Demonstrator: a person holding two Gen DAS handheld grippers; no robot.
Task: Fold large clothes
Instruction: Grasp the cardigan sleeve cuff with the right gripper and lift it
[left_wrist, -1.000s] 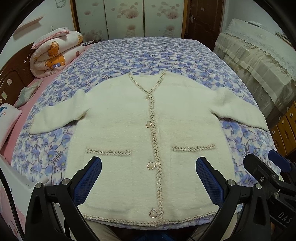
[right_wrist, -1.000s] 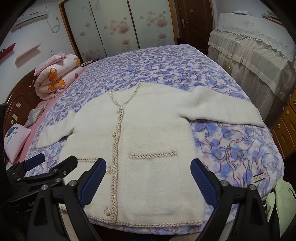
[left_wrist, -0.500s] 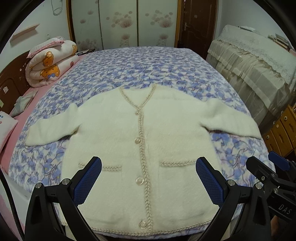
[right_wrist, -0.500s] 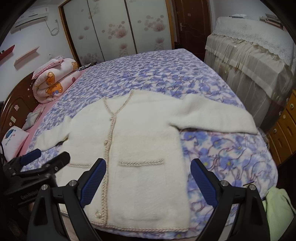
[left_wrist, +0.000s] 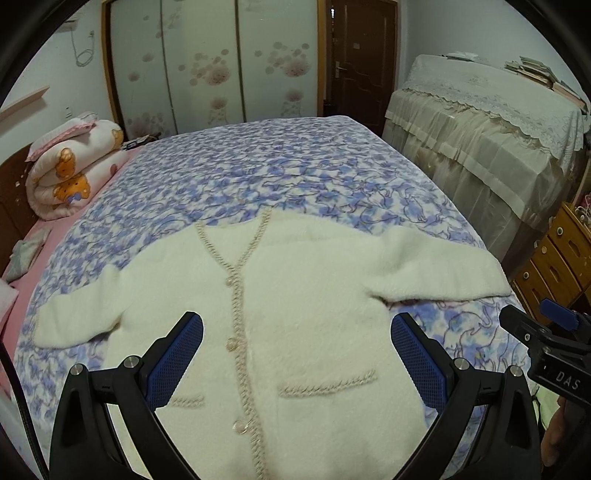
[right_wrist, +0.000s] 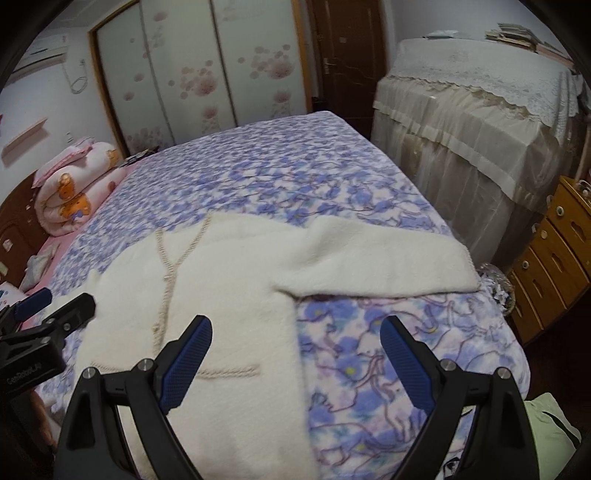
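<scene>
A cream cardigan (left_wrist: 303, 317) is lying buttoned and flat on the flowered bed (left_wrist: 280, 173), sleeves spread. The left gripper (left_wrist: 297, 354), lettered "GenRobot.AI", and the right gripper (right_wrist: 295, 350), lettered "DAS", are hovering above it, jaws spread wide, gripping nothing.

Both views over shared cardigan (left_wrist: 295, 314)

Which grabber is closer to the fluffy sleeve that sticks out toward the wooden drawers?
The right one. The right gripper hangs just short of that sleeve, over the blanket beside the cardigan. The left gripper hangs above the cardigan's buttoned middle, with the sleeve off to its right.
</scene>
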